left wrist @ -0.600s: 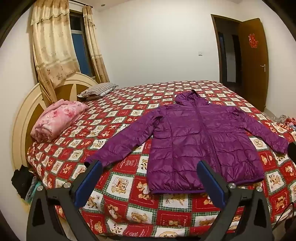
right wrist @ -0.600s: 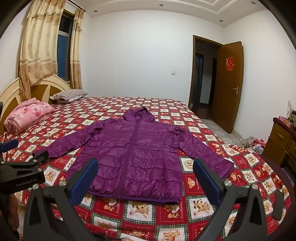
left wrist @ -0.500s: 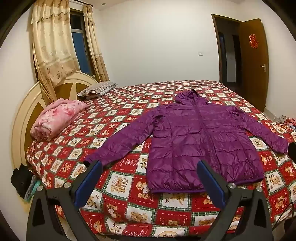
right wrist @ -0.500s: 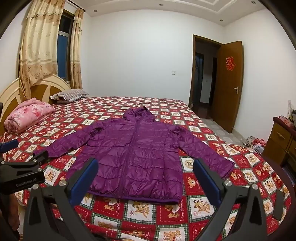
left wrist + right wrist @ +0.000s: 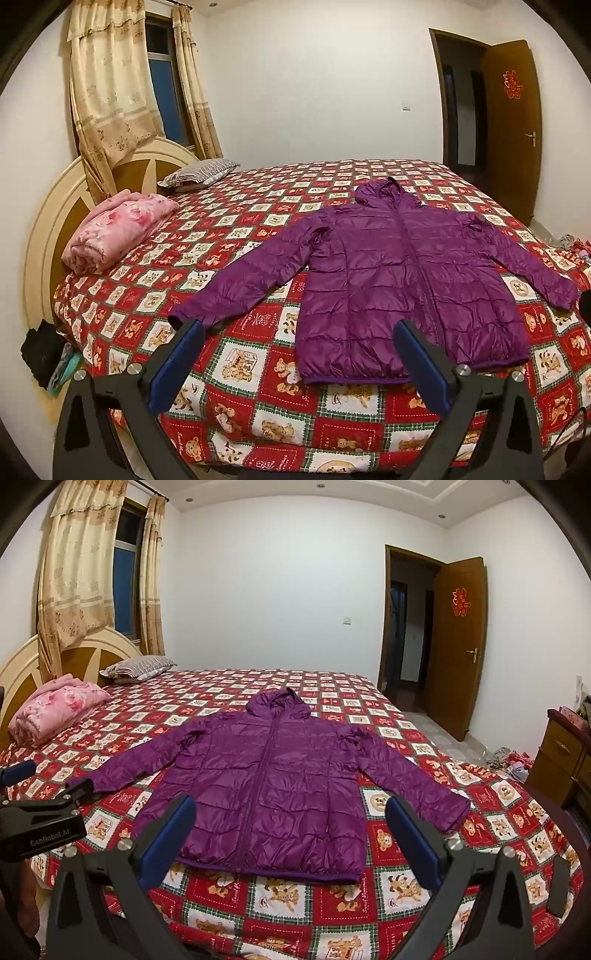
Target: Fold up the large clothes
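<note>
At frame bottom: left hand-held gripper and right hand-held gripper, both spread wide, grasping nothing, short of the hem. Mid-frame: purple jacket flat on bed, zipped, sleeves splayed, hood toward far wall. Upper left: pink blanket, pillow.

Home bedroom. Big bed w/ red teddy-bear patchwork cover and rounded cream/wood headboard; striped pillow and folded pink blanket at its head. Beige curtains over a window, brown door w/ red paper decoration standing open, wooden dresser at the right side, white walls.
</note>
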A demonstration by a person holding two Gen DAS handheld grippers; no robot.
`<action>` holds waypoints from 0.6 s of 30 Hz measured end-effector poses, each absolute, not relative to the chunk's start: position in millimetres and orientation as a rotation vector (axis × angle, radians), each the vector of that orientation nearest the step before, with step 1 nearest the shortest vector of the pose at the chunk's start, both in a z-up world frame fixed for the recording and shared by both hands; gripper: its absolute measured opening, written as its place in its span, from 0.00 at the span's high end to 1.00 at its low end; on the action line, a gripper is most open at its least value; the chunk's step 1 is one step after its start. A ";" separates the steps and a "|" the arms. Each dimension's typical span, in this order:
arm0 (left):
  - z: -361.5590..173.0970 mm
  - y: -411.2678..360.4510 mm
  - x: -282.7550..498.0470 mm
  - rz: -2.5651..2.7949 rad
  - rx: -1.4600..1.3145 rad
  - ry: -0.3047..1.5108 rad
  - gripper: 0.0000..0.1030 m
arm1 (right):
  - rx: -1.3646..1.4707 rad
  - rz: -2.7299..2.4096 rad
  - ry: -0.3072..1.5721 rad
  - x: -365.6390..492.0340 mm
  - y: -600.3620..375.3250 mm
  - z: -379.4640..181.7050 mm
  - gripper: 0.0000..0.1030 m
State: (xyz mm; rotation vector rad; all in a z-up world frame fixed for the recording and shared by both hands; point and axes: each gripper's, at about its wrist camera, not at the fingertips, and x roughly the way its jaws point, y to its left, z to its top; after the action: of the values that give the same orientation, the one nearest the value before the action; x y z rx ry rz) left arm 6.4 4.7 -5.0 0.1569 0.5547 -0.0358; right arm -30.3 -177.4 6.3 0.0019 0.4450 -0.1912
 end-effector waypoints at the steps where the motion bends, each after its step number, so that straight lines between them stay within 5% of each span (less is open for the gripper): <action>1: -4.9 4.2 5.6 -0.035 0.158 0.553 0.01 | 0.001 -0.192 0.445 -30.2 -177.6 6.1 0.00; 18: -3.5 7.7 6.7 -0.032 0.153 0.553 0.01 | 0.000 -0.188 0.453 -29.1 -177.1 2.7 0.00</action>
State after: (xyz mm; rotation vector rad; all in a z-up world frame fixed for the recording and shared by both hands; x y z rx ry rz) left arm 6.7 7.7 -3.5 0.1531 0.5531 -0.0316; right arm -29.1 -177.1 2.7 -0.0001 0.4531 -0.1880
